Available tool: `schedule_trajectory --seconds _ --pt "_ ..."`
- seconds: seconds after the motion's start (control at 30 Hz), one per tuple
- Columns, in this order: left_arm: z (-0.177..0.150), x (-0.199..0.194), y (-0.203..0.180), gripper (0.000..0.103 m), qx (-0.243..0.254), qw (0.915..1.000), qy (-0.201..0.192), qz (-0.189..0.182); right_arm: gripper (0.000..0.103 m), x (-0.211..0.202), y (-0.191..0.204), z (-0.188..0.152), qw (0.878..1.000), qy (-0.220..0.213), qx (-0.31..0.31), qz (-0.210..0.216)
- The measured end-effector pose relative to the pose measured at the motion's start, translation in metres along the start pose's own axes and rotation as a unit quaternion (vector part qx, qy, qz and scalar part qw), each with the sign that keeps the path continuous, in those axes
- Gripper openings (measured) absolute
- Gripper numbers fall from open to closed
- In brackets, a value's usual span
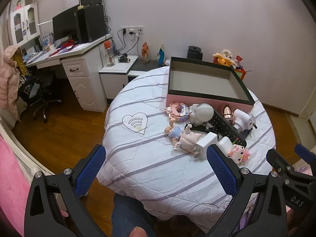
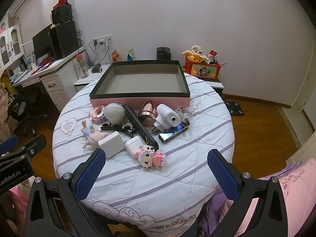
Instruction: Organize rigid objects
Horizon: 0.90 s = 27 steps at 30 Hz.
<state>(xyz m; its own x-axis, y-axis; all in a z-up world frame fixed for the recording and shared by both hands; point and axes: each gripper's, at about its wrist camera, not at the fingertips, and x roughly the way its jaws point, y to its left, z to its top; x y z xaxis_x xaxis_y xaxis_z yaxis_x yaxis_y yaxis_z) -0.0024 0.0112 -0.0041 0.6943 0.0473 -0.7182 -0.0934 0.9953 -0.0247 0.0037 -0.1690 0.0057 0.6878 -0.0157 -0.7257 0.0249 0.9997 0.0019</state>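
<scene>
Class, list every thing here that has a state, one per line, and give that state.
Left gripper: open, holding nothing.
Right gripper: open, holding nothing.
Pink box: lidless, empty.
White charger: unplugged, lying on the quilt.
Earbud case: closed.
Desk monitor: screen dark.

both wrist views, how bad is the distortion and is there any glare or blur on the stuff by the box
Left wrist view: heavy fisheye bending, the box rim bows, corners go black; objects are sharp, light is flat and soft. Right wrist view: same curvature, the table edge rounds off; the one glare is a blue-white reflection on the shiny bar; the wall is evenly lit.
</scene>
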Motion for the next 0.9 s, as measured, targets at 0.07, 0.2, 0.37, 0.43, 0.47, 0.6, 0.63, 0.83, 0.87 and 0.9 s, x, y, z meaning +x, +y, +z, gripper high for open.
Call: schedule_trajectory --seconds 0.07,0.2,0.37,0.43,0.47,0.6,0.63,0.83,0.87,0.9 --pt "0.001 -0.001 -0.002 0.103 0.003 1.0 -0.003 0.002 0.103 -0.004 0.003 -0.001 1.0 -0.003 -0.004 0.001" --pt "0.003 -0.006 -0.008 0.103 0.014 0.9998 -0.013 0.002 0.103 -0.008 0.003 0.0 1.0 -0.009 -0.004 -0.002" --pt "0.005 -0.009 -0.012 0.103 0.021 0.9996 -0.019 -0.007 0.103 -0.011 -0.001 0.0 1.0 -0.011 0.003 -0.008" --pt "0.006 -0.009 -0.014 0.103 0.024 0.9995 -0.02 -0.01 0.103 -0.012 -0.003 0.001 1.0 -0.012 0.005 -0.009" --pt "0.006 -0.009 -0.014 0.103 0.024 0.9994 -0.02 -0.011 0.103 -0.012 -0.003 0.001 1.0 -0.012 0.005 -0.01" --pt "0.006 -0.007 -0.017 0.103 0.03 0.9993 -0.018 -0.014 0.103 -0.012 -0.005 0.002 1.0 -0.012 0.009 -0.013" --pt "0.007 -0.008 -0.018 0.103 0.03 0.9993 -0.018 -0.014 0.103 -0.012 -0.006 0.002 1.0 -0.012 0.01 -0.013" --pt "0.008 -0.009 -0.021 0.103 0.035 0.999 -0.023 -0.016 0.103 -0.012 -0.008 0.004 1.0 -0.014 0.012 -0.015" --pt "0.008 -0.009 -0.021 0.103 0.036 0.999 -0.022 -0.016 0.103 -0.012 -0.008 0.004 1.0 -0.014 0.012 -0.015" --pt "0.009 -0.009 -0.021 0.103 0.037 0.9989 -0.023 -0.017 0.103 -0.012 -0.008 0.004 1.0 -0.014 0.013 -0.015"
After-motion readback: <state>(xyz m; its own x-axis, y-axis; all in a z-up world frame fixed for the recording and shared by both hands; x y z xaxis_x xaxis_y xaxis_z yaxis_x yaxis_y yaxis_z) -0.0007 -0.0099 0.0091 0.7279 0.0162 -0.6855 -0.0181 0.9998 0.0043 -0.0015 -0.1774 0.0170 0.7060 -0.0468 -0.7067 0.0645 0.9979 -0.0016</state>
